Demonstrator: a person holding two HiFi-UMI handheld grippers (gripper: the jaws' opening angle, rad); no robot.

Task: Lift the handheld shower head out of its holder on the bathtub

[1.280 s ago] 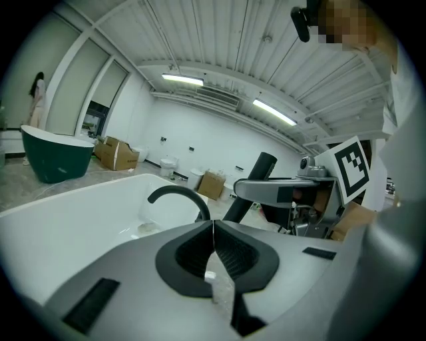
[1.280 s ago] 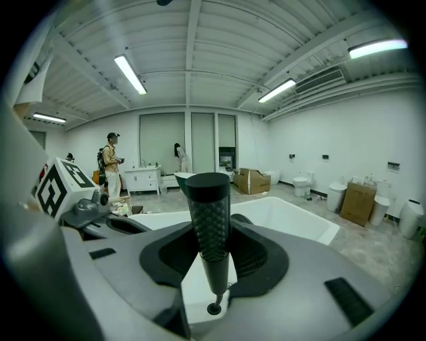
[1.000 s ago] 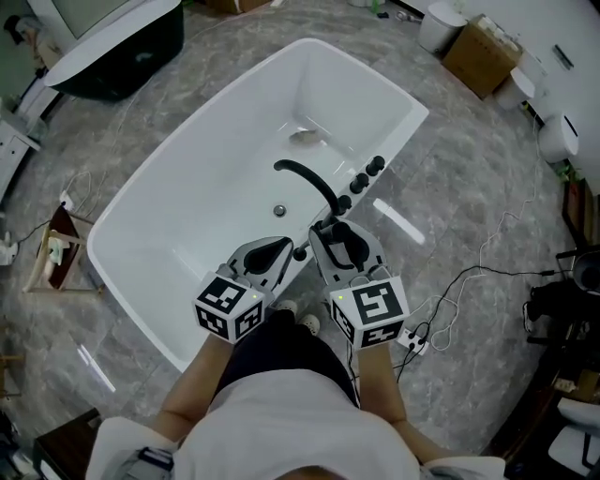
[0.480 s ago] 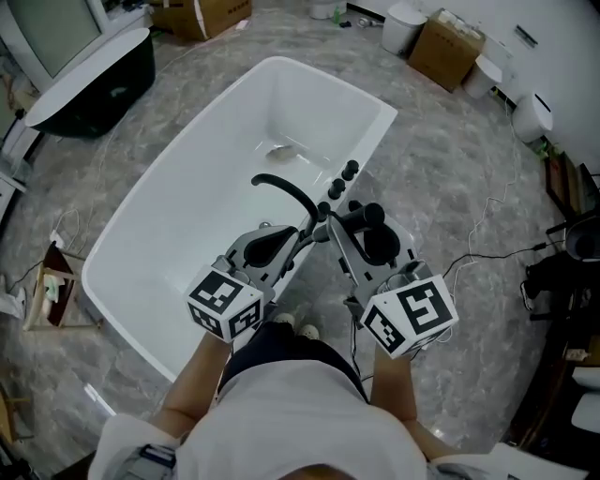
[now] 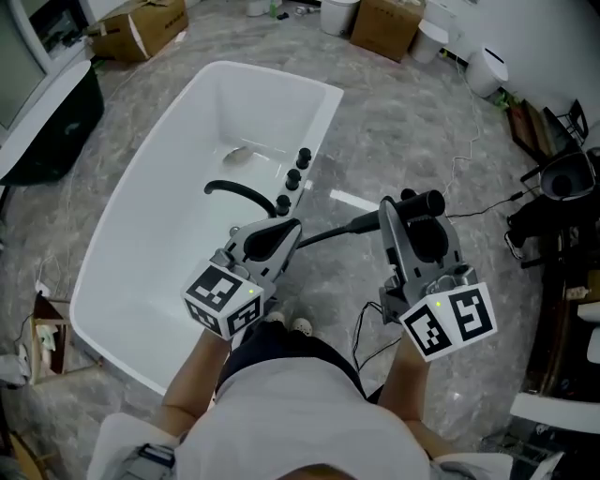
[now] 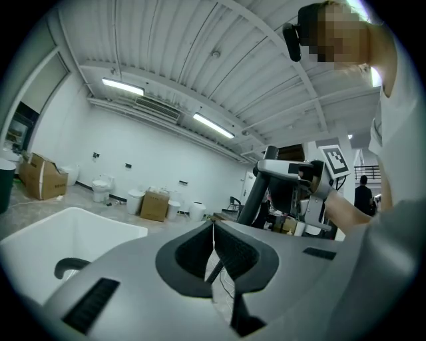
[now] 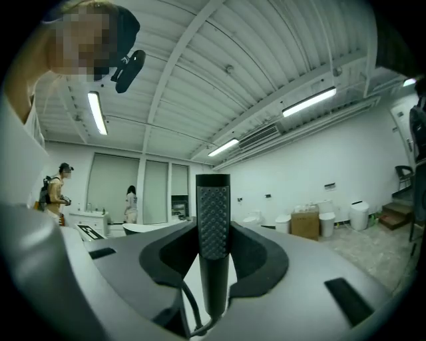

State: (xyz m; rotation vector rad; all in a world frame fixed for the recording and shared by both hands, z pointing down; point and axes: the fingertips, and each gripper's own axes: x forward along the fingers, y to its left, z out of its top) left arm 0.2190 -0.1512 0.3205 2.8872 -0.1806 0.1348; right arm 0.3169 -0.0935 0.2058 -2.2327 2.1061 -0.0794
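Note:
My right gripper point(image 5: 409, 208) is shut on the black handheld shower head point(image 5: 422, 202), held in the air to the right of the white bathtub point(image 5: 178, 131) and clear of the tub's rim. Its black hose point(image 5: 328, 234) trails back toward the rim. In the right gripper view the perforated wand point(image 7: 213, 206) stands upright between the pads of that gripper point(image 7: 213, 233). My left gripper point(image 5: 281, 232) hovers over the tub's near rim beside the hose. Its jaws meet with nothing between them in the left gripper view point(image 6: 213, 230), where the shower head point(image 6: 286, 168) shows at the right.
A curved black spout point(image 5: 239, 194) and three black knobs point(image 5: 294, 175) sit on the tub's right rim. Cardboard boxes point(image 5: 141, 28) and toilets point(image 5: 487, 70) line the far wall. Cables point(image 5: 469, 178) lie on the marble floor at right. A dark tub point(image 5: 47, 112) stands at left.
The right gripper has risen and swung right, away from the tub rim, carrying the shower head and drawing the hose out. The left gripper has lifted slightly, still shut.

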